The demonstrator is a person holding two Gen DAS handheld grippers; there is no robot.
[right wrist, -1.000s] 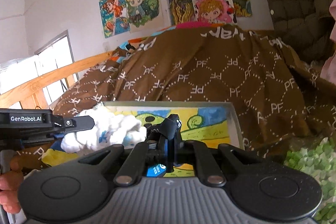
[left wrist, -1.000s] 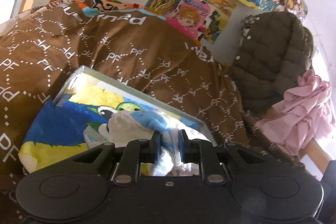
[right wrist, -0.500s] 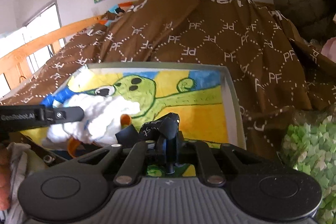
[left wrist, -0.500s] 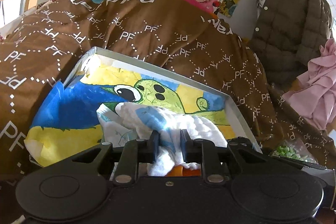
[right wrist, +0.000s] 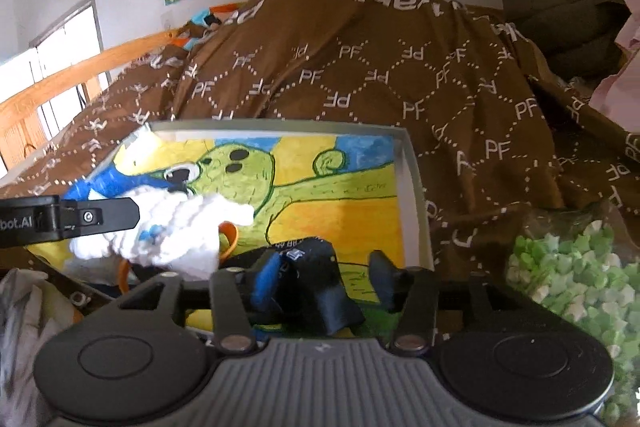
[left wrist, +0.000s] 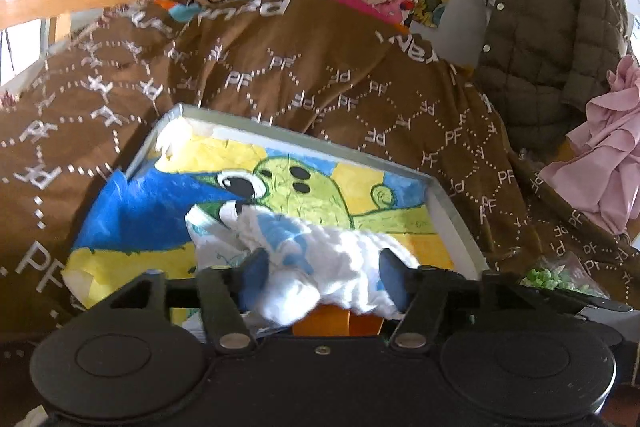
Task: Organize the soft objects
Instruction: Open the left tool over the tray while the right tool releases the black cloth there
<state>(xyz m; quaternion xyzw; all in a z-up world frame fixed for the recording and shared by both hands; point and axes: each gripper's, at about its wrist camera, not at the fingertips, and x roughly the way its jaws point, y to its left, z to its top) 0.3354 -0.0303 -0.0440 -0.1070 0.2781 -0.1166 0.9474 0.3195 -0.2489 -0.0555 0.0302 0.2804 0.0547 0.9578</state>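
White-and-blue cloth [left wrist: 320, 259] lies bunched at the near edge of the tray [left wrist: 456, 211], long axis roughly across it; no clear direction. Dark cloth [right wrist: 320, 283] beside it, long axis unclear. Both look delivered; release under way, other soft things possibly left. Left gripper [left wrist: 320, 271] and right gripper [right wrist: 326, 279] jaws opening, cloth loose between each.

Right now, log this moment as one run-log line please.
left tongs: opening, white-and-blue cloth between them | right tongs: opening, dark cloth item between them | both over tray
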